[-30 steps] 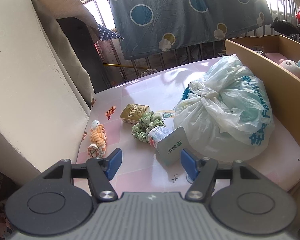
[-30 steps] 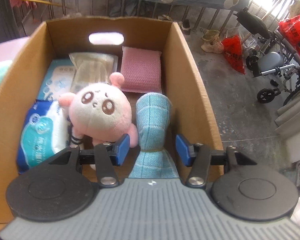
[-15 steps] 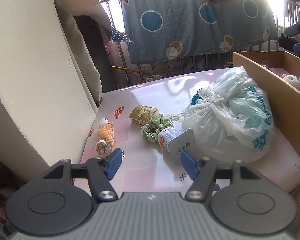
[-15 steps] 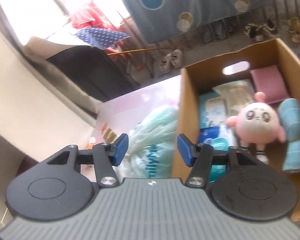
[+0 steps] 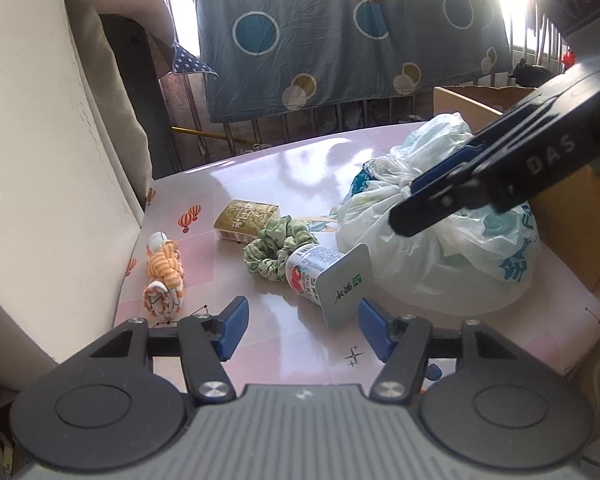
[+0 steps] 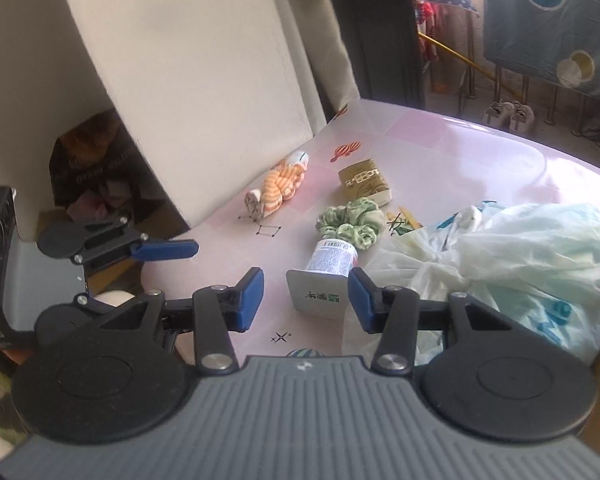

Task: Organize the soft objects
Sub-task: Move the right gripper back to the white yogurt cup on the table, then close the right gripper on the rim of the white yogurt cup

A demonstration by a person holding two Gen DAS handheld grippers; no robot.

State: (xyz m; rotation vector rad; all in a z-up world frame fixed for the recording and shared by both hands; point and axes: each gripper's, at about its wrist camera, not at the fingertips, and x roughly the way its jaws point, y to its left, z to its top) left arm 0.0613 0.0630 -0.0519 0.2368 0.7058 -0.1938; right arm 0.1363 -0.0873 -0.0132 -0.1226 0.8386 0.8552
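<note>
On the pink table (image 5: 284, 176) lie a green scrunchie (image 5: 276, 252), an orange striped rolled cloth (image 5: 164, 280) and a knotted white plastic bag (image 5: 452, 240). They also show in the right wrist view: scrunchie (image 6: 350, 222), cloth (image 6: 276, 190), bag (image 6: 512, 264). My left gripper (image 5: 300, 330) is open and empty near the table's front edge. My right gripper (image 6: 306, 300) is open and empty, above the table before the lying yogurt cup (image 6: 324, 280). Its arm crosses over the bag in the left view.
A yogurt cup (image 5: 328, 280) and a gold packet (image 5: 246, 220) lie by the scrunchie. A cardboard box (image 5: 480, 104) stands at the right table edge. A cream cushion (image 5: 40, 160) bounds the left side. Railings with a hung blue sheet (image 5: 340, 32) are behind.
My right gripper swung from over the cardboard box leftward to above the table, now facing the yogurt cup and scrunchie. My left gripper has pulled back slightly and stays open.
</note>
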